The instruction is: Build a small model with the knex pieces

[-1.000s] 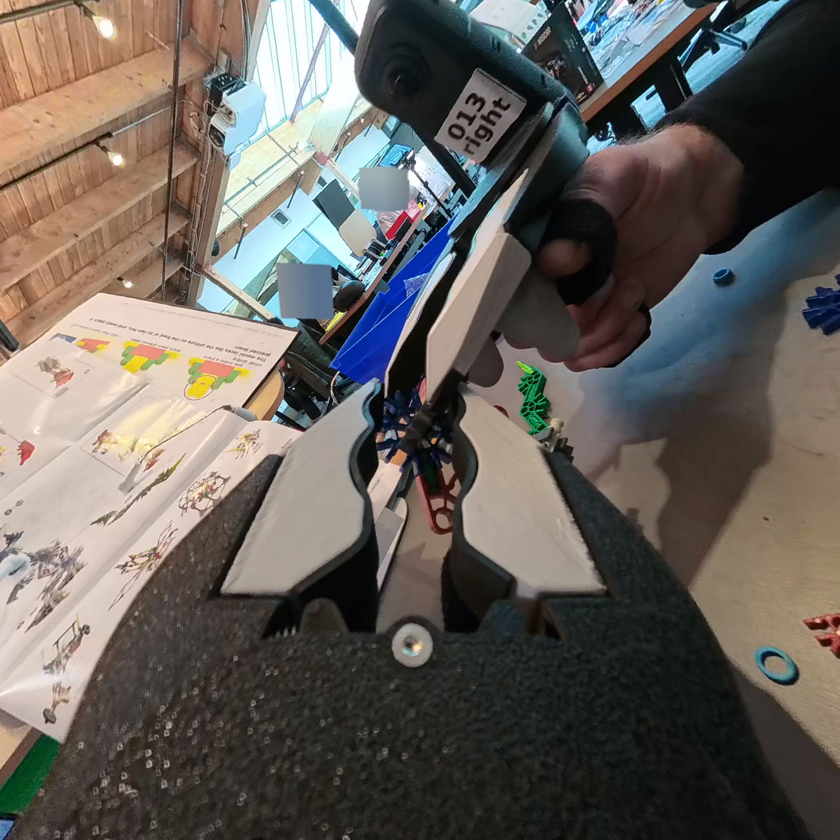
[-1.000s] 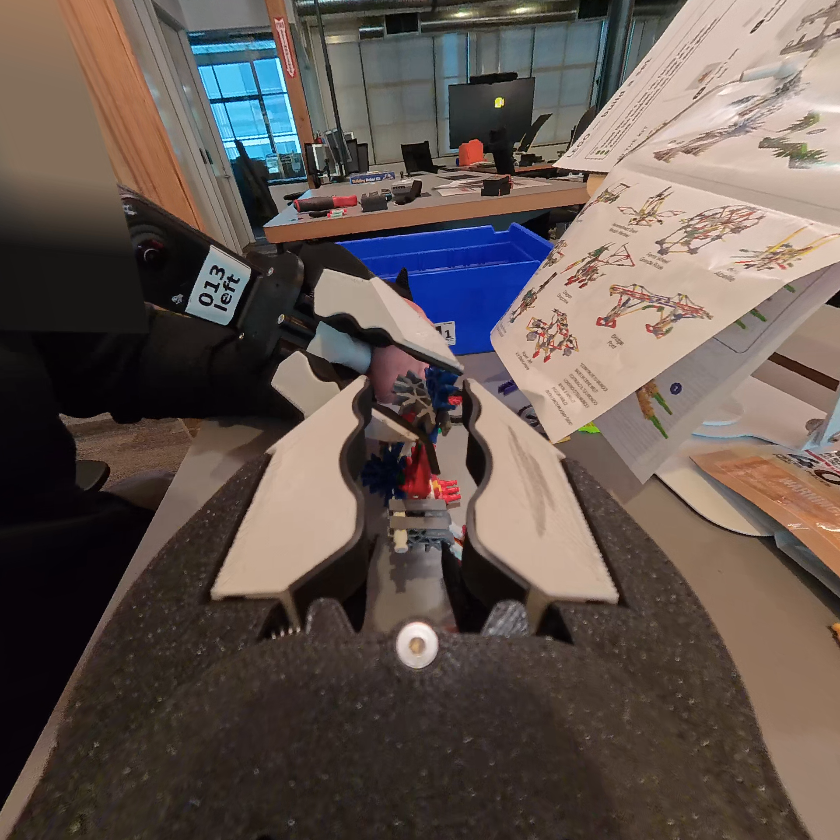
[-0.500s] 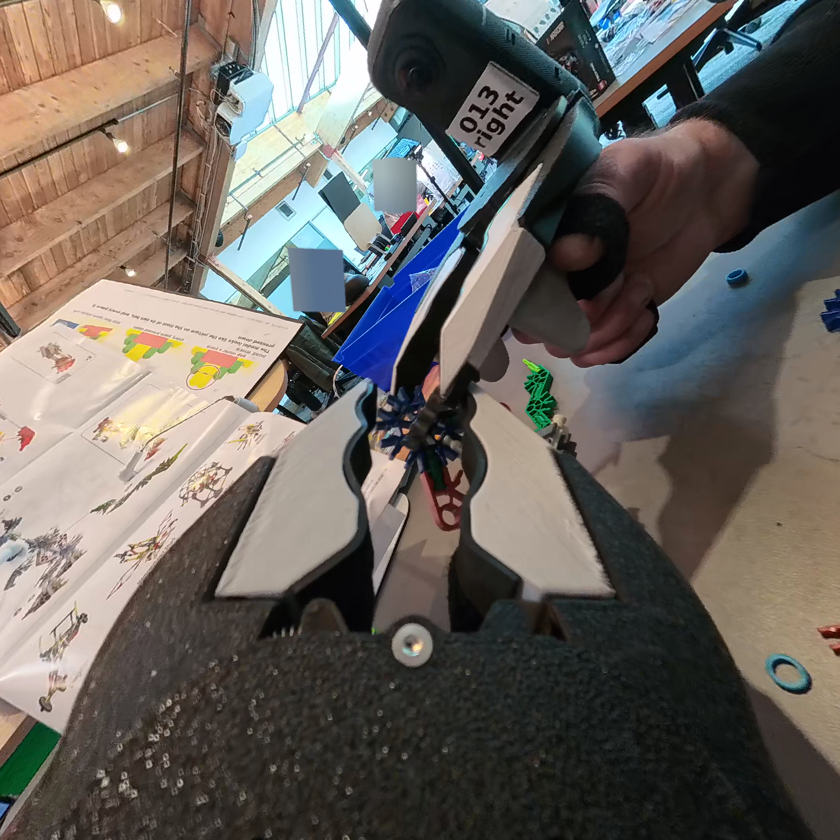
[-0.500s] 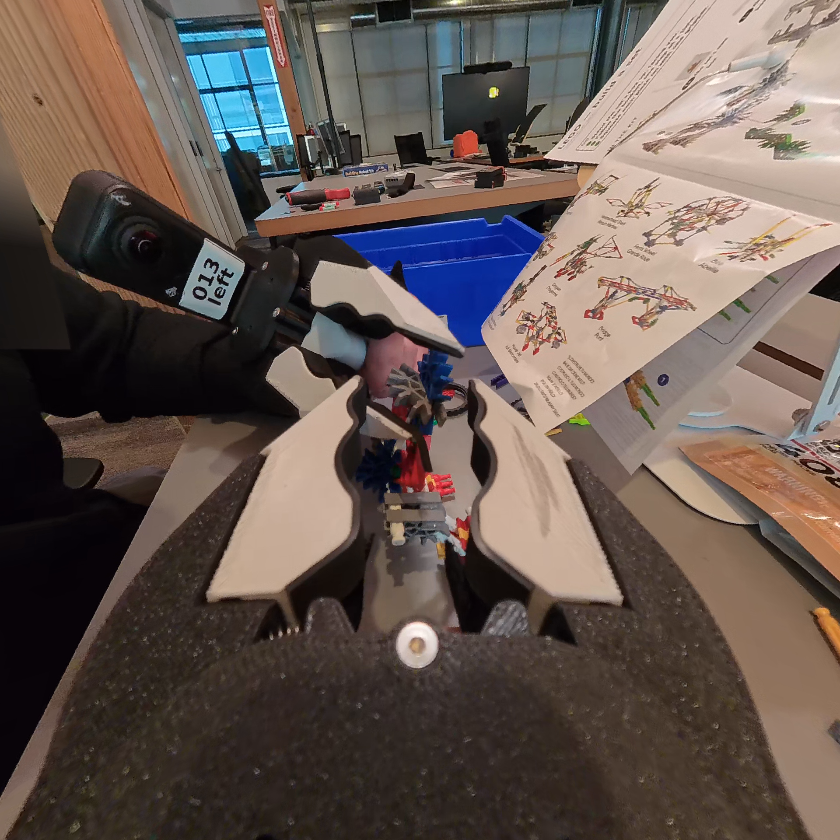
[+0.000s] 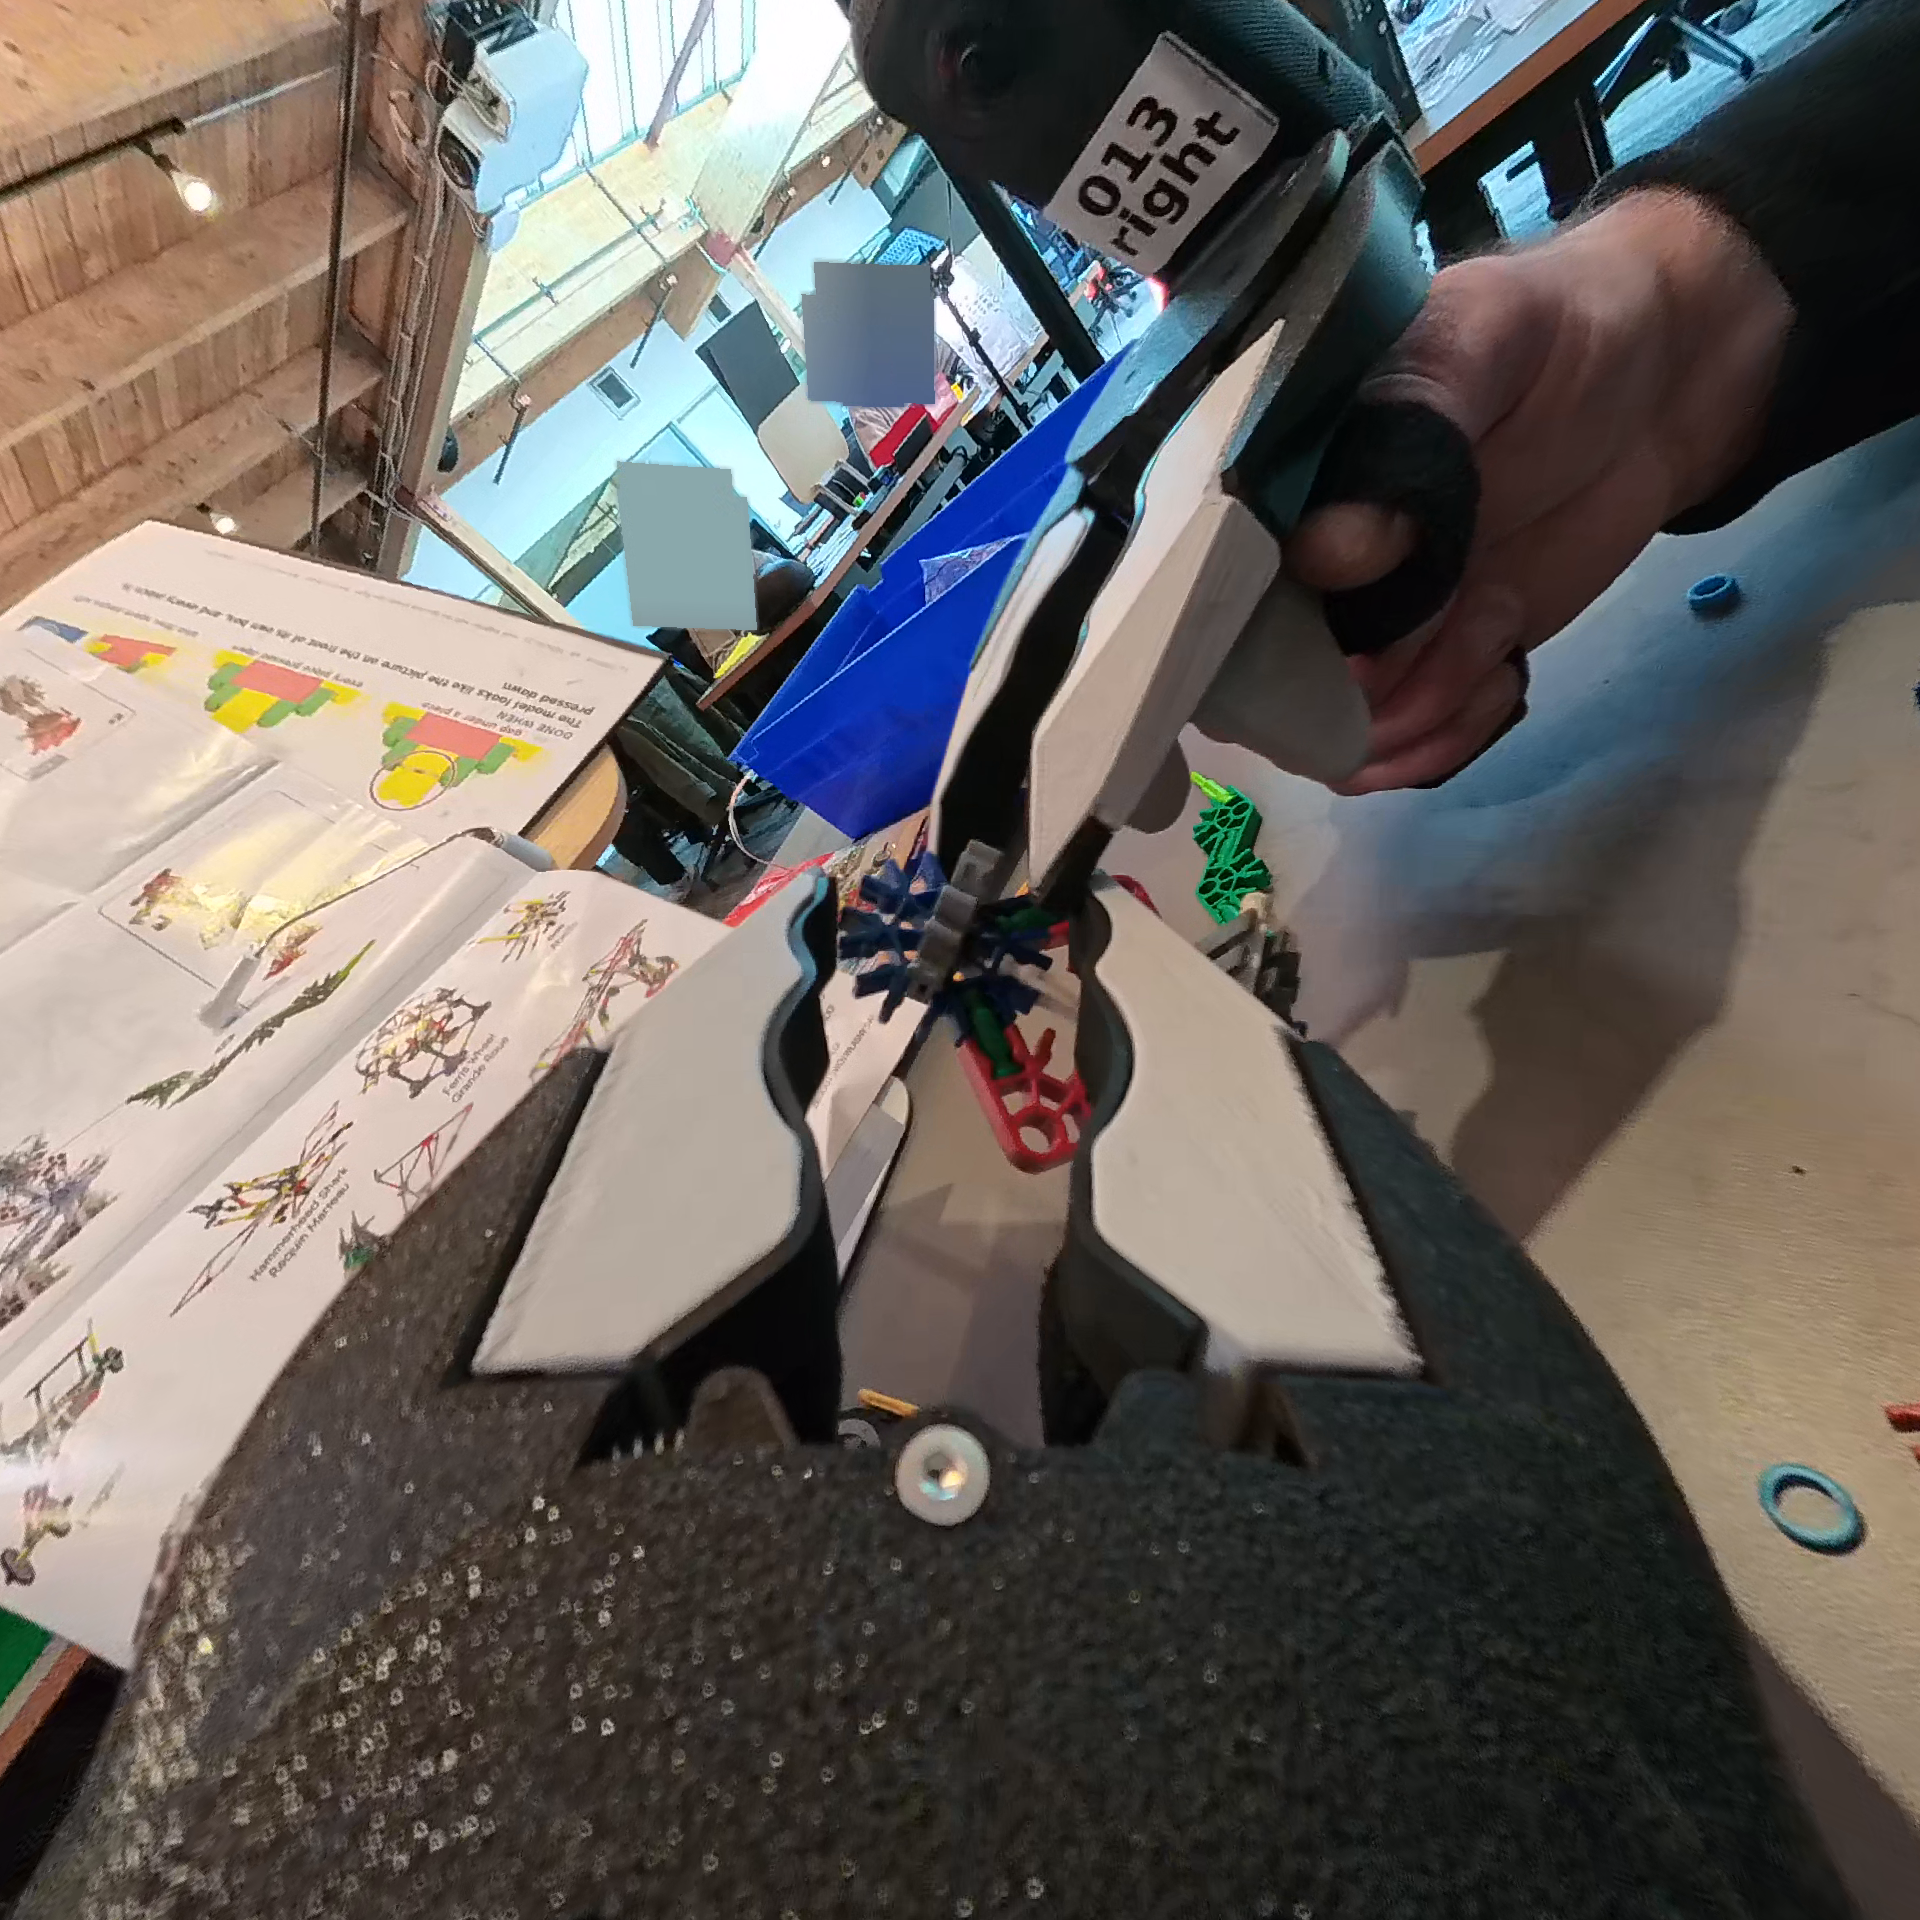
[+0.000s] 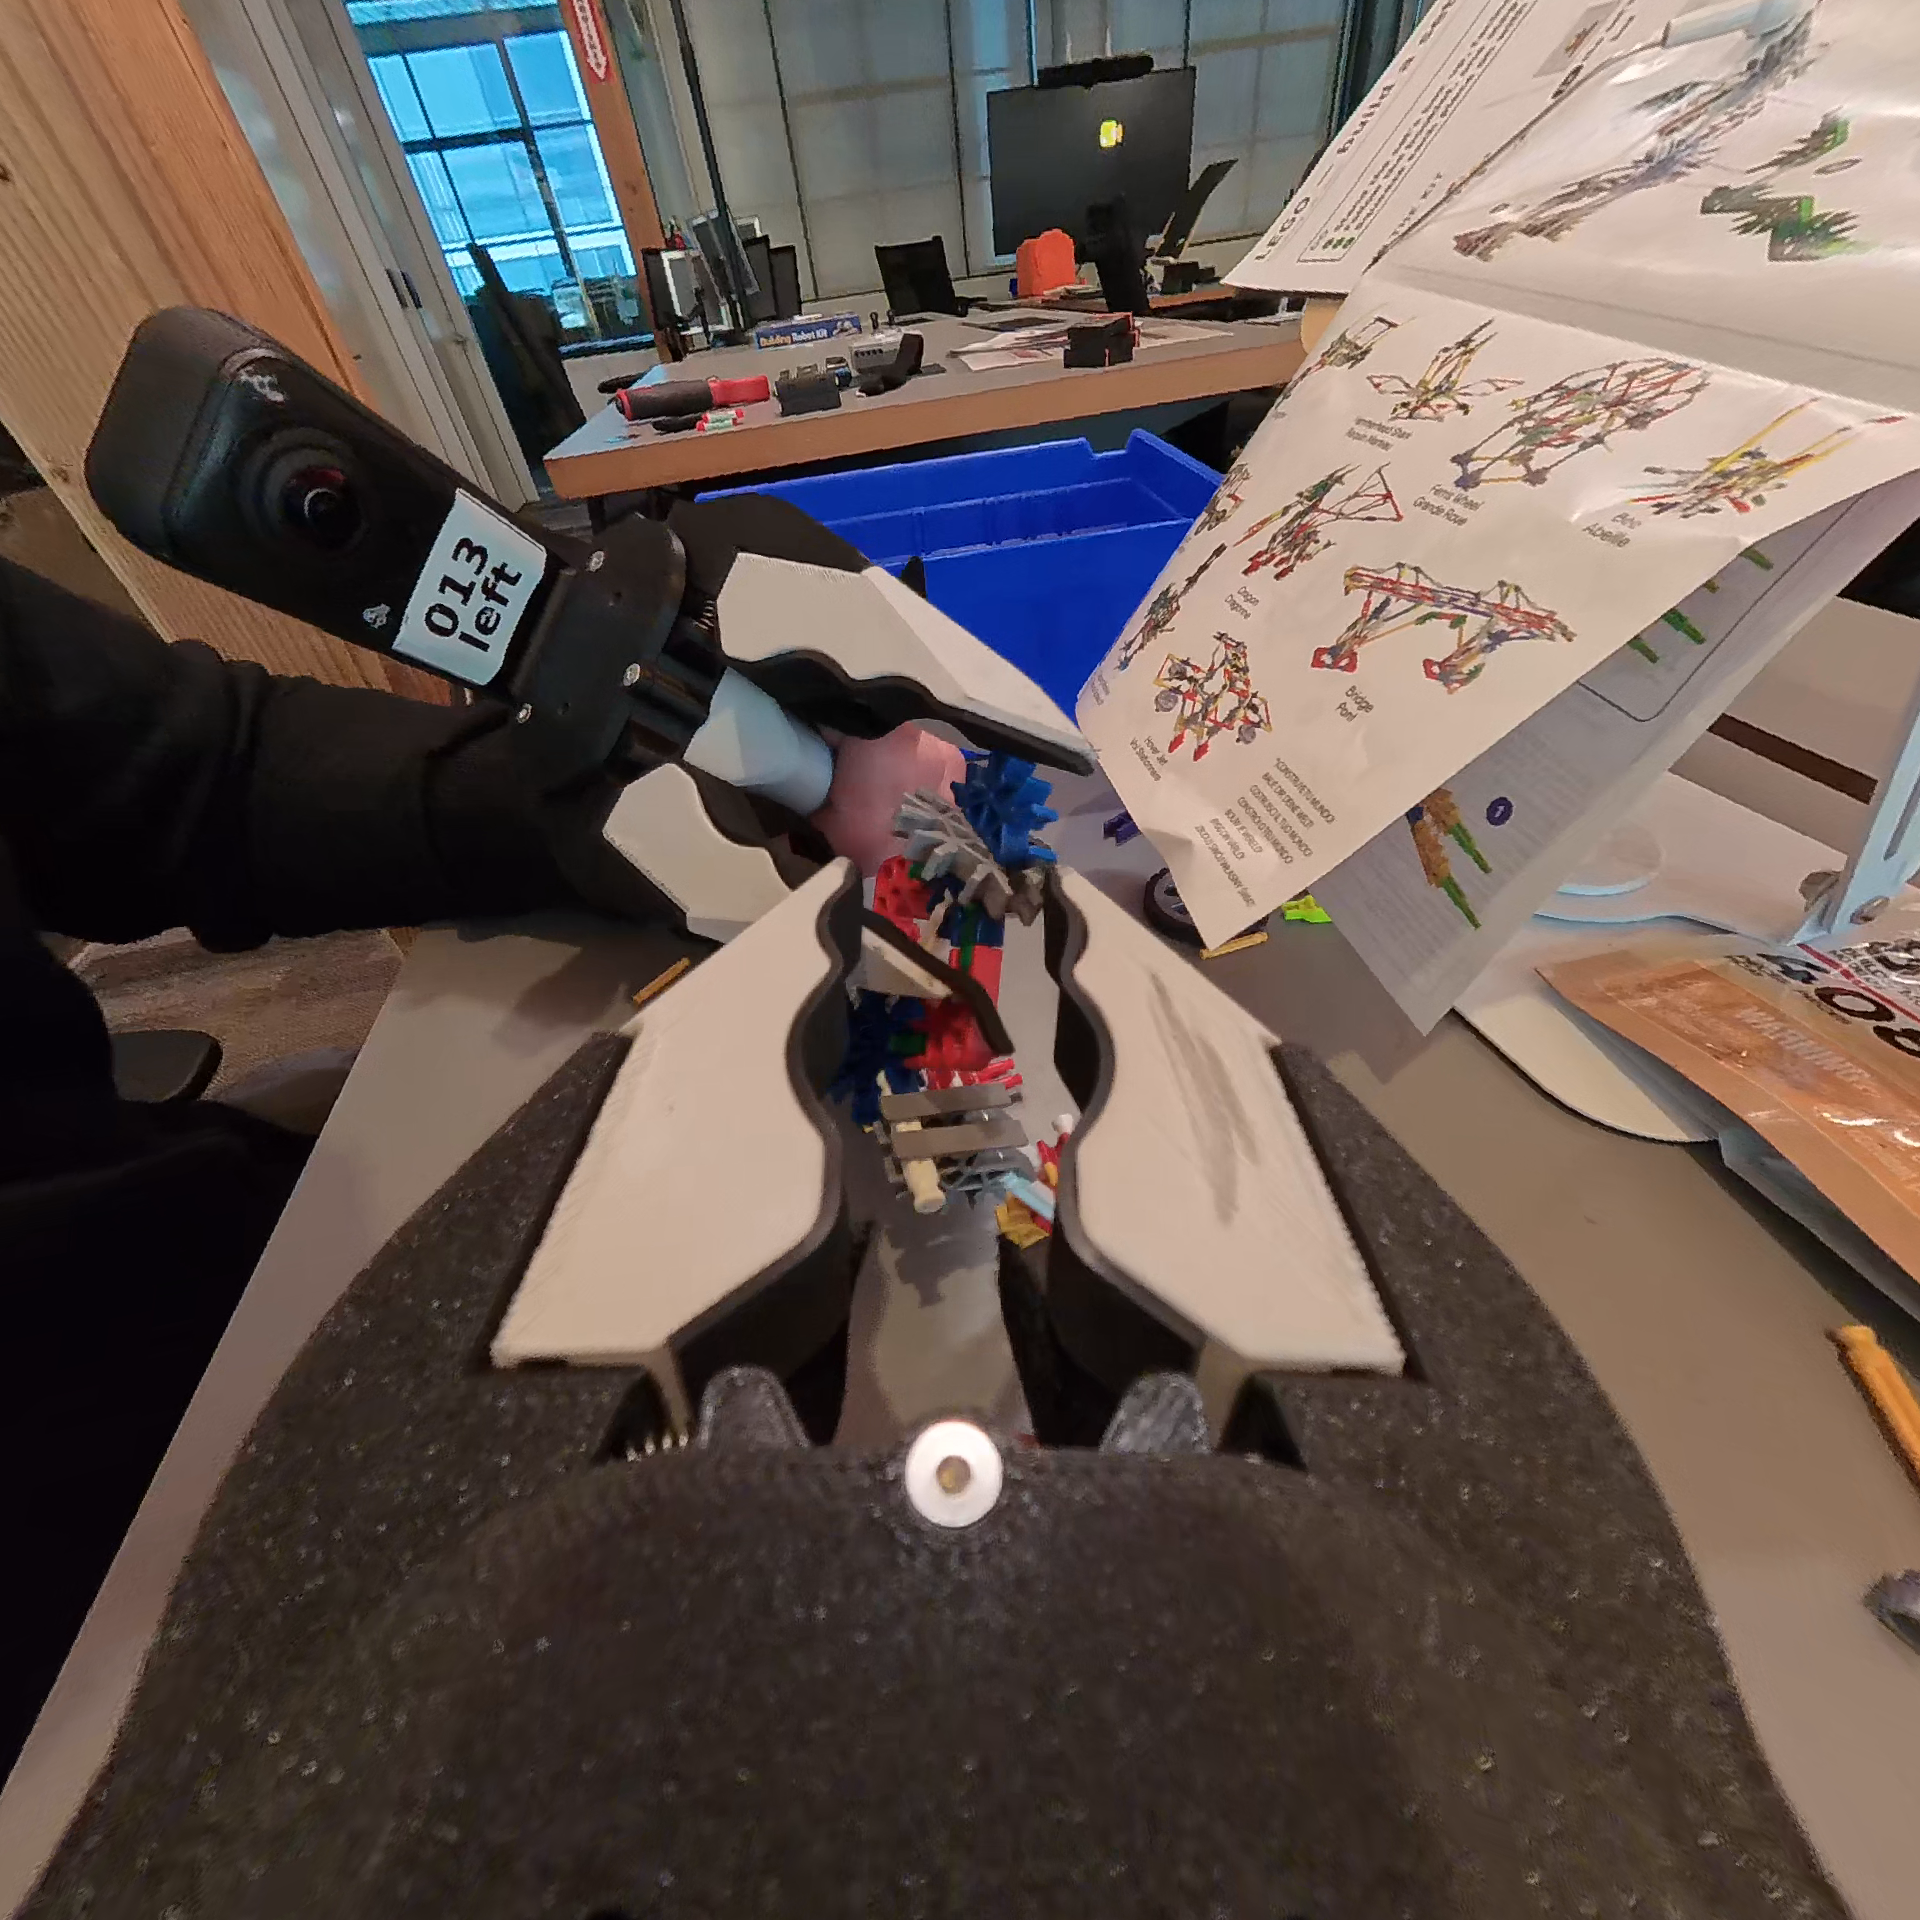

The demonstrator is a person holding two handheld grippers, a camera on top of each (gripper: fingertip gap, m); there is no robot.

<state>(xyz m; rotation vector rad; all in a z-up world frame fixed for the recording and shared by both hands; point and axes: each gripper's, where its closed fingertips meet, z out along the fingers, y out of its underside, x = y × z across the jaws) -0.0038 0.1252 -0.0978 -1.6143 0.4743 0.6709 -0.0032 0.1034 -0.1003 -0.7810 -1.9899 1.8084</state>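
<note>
A small toy assembly [image 5: 935, 940] of blue, grey and red snowflake connectors and rods is held up between both grippers. My left gripper [image 5: 951, 904] is open, with a finger on each side of the blue connectors. My right gripper [image 5: 1013, 862] comes down from above in a hand and is shut on the top of the assembly. In the right wrist view my right gripper [image 6: 951, 883] pinches the assembly [image 6: 951, 842] near its grey connector. The left gripper's upper finger [image 6: 914, 665] reaches over it from the left, and its lower finger passes beneath.
Instruction sheets [image 5: 312, 935] hang on a stand on the left, and also show in the right wrist view [image 6: 1455, 540]. A blue bin [image 6: 987, 520] stands behind. Green pieces [image 5: 1231, 852], a teal ring [image 5: 1810, 1507], a brown paper bag [image 6: 1766, 1049] and a yellow rod [image 6: 1881, 1392] lie on the grey table. Only a small space, under 4 cm, lies between the two pairs of fingers.
My left gripper's fingers have spread wider around the assembly. My right gripper's fingers have closed in on it. Both grippers have shifted slightly together.
</note>
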